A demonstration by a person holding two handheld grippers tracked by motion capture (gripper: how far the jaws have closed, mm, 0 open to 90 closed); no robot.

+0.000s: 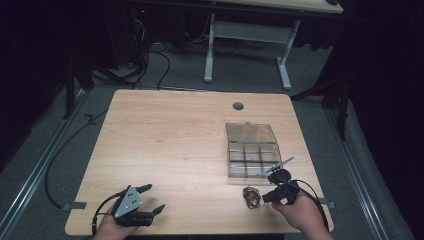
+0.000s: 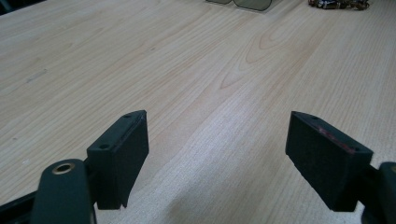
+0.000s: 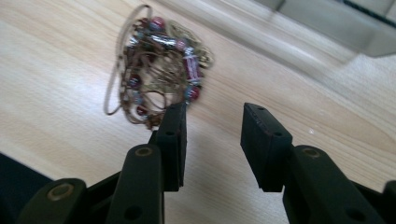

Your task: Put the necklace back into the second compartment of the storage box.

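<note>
The work in hand looks like packing the beaded jewellery [image 1: 251, 196] into the clear box [image 1: 252, 150], and the step under way seems to be the pick-up. The jewellery, a tangle of brown cord with red and silver beads, is lying on the table [image 1: 170, 145] near the right front edge, just near of the box and apart from it. In the right gripper view it [image 3: 159, 70] is sitting just beyond the left jaw, touching or almost touching that jaw's tip; I cannot tell which.

The right gripper [image 3: 212, 121] is standing half open, with bare wood showing between its jaws and nothing held. In the high view it [image 1: 270, 196] is hovering low at the right of the tangle, pointing left toward it.

The left gripper [image 2: 217, 154] is resting wide open over bare table at the near left, holding nothing. In the high view it [image 1: 152, 197] is lying well apart from the box and the jewellery.

The box is lying open, its lid folded back on the far side and its compartments facing up.

The next move is probably calling for a shift of the right gripper toward the tangle, so that both jaws are straddling the cords, then a firm close. Loose loops may be slipping out, so a bite on the dense middle seems safest.
</note>
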